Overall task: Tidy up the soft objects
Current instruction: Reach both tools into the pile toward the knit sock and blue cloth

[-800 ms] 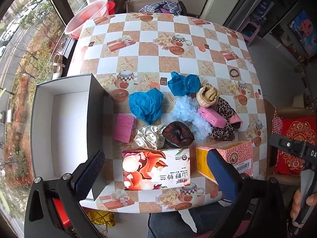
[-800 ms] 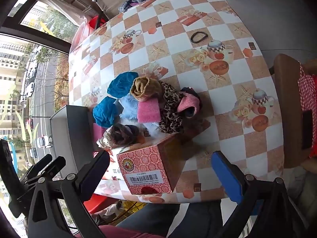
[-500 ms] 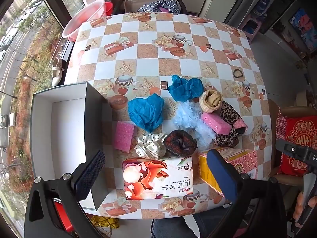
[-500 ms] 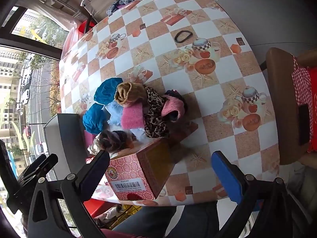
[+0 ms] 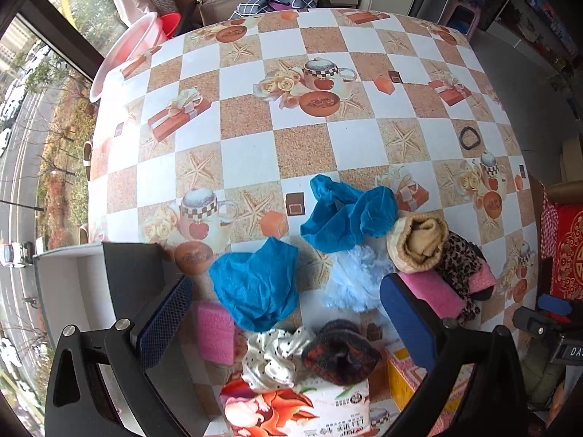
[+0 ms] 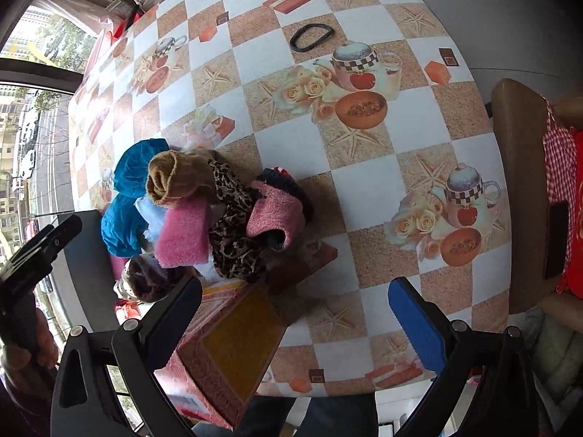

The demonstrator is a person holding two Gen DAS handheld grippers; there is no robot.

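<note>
My table [image 5: 364, 153], under its checked cloth of teapots and starfish, fills both views. At its left edge stands the open box [image 5: 73, 291], white inside with a dark wall, nothing in it that I can see. On the near edge sit a tissue pack [image 5: 291, 411] and, just to its right, a red-patterned carton [image 6: 233, 349]. The soft things lie heaped between the box and the table's middle: two blue cloths, one [image 5: 255, 291] beside the box and one [image 5: 346, 215] further back, a pale blue fluffy piece [image 5: 349, 280] between them, a tan roll [image 5: 419, 240] resting on a leopard cloth [image 6: 233, 225], a pink towel [image 6: 277, 215] against that cloth, one pink sponge [image 6: 182, 233] leaning on the heap and another [image 5: 215, 327] flat near the box. A spotted scrunchie [image 5: 273, 357] and a dark one [image 5: 339, 353] touch the tissue pack. A black hair tie [image 6: 311, 36] lies well apart on the far right. My left gripper [image 5: 288, 324] hangs above the scrunchies, jaws spread wide, holding nothing. My right gripper [image 6: 295, 320] hangs over the carton and bare cloth, equally wide, also with nothing in it.
</note>
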